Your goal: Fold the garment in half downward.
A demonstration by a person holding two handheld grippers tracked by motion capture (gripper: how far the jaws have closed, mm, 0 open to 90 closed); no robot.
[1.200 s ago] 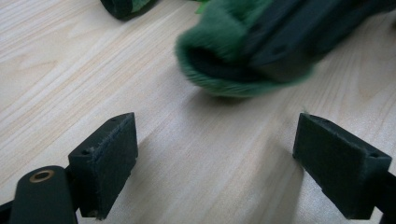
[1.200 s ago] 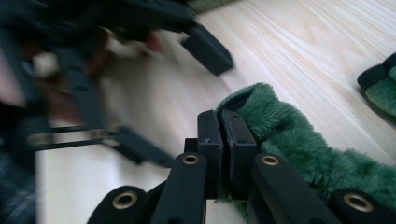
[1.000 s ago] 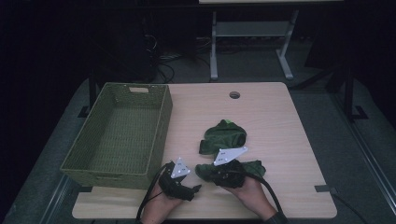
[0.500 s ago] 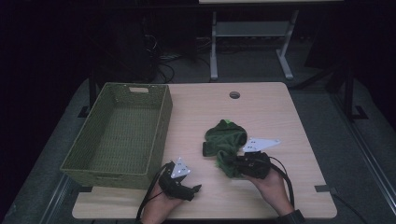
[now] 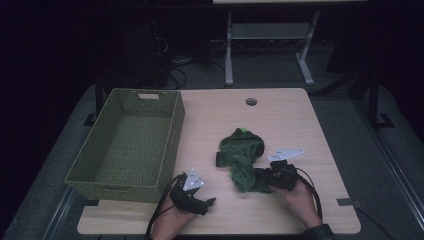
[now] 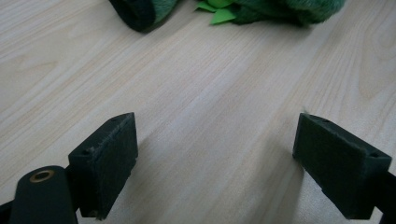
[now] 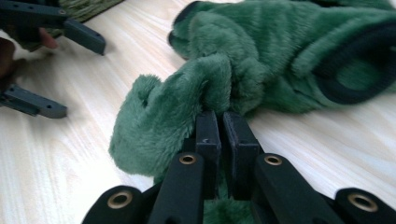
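Green plush garment (image 5: 242,156): lying crumpled on the wooden counter (image 5: 280,115), right of the woven basket (image 5: 131,140).
Feel: judged light, soft, floppy; likely to sag and trail when lifted, not fragile.
Right hand-held gripper (image 7: 221,122): jaws pinched together on a fold of fleece at the near edge.
Left hand-held gripper (image 6: 215,154): jaws wide apart, nothing between, resting low over bare wood.
Best hold: thick bunched fold or black ribbed cuff (image 7: 359,63), not a single thin layer.
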